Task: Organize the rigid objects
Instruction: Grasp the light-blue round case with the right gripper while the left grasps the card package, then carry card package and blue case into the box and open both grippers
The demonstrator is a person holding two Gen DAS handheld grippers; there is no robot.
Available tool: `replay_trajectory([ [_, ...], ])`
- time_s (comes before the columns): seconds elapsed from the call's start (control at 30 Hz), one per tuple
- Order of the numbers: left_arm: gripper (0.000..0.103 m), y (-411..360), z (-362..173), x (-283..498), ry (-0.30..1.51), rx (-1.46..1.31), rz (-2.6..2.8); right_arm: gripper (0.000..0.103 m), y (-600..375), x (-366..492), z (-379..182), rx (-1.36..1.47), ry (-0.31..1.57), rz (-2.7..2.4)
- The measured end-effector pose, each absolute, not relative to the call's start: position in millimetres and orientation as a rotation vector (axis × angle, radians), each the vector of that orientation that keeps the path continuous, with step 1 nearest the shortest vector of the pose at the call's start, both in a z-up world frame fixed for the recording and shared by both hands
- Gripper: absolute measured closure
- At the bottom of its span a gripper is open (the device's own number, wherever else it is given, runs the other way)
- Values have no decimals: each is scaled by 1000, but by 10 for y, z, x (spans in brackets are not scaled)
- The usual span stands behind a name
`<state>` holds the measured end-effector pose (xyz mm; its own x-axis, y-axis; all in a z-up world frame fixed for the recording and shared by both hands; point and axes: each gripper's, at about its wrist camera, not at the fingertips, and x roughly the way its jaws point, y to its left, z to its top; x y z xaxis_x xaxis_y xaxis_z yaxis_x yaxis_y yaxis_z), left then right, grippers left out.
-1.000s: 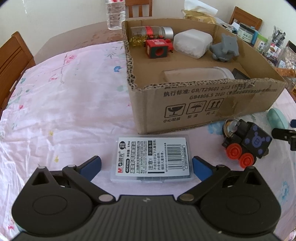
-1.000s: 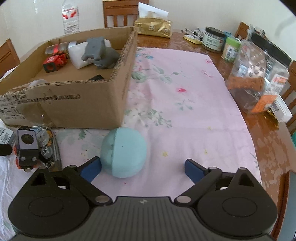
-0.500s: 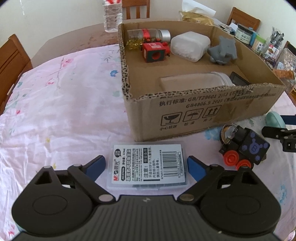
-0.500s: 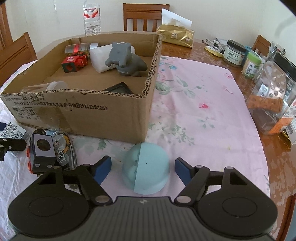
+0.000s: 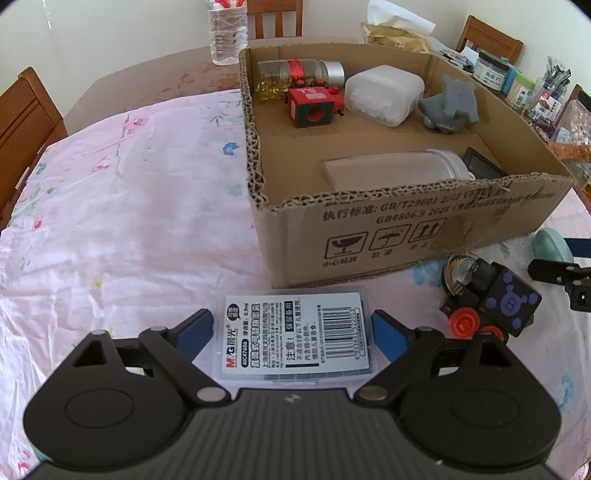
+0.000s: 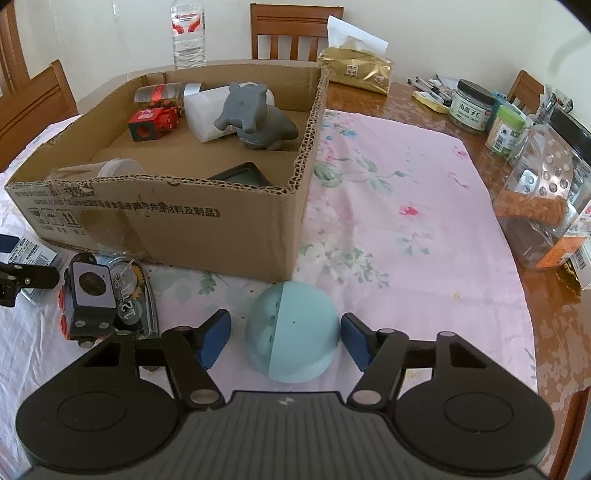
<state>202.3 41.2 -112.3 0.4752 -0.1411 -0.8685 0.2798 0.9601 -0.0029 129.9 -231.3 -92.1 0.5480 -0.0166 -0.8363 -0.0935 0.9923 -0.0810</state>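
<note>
A cardboard box on the pink floral cloth holds a red toy block, a white tub, a grey animal figure, a clear jar and a bottle. My left gripper is open, its blue pads on either side of a flat labelled plastic case lying in front of the box. My right gripper is open around a pale teal egg-shaped object, pads close to it but apart. A black toy car with red wheels lies between them; it also shows in the right wrist view.
A clear packet with gears lies under the toy car. Jars, a large clear snack container, a gold tissue pack and a water bottle stand on the wooden table beyond the cloth. Wooden chairs surround the table.
Both grippers moved forward over their objects. The left pads closed in beside the case. The right gripper shifted so the teal egg sits centred between its narrowing pads.
</note>
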Motion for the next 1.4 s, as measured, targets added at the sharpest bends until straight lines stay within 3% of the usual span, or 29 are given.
replay_trajectory([
  [0.1,12,412,-1120,2024,1048,145,-259,45,-2315,1313,-905,-119,993,43],
  [0.53,13,446,-1013,1856,1078,178,-281,46,-2341,1232,-828,-161,1019,104],
  [0.87,13,387,-600,1685,1056,252,-341,46,-2406,1124,-531,-235,1019,183],
  [1.4,12,52,130,1950,865,280,-449,46,-2330,1101,161,-286,933,307],
])
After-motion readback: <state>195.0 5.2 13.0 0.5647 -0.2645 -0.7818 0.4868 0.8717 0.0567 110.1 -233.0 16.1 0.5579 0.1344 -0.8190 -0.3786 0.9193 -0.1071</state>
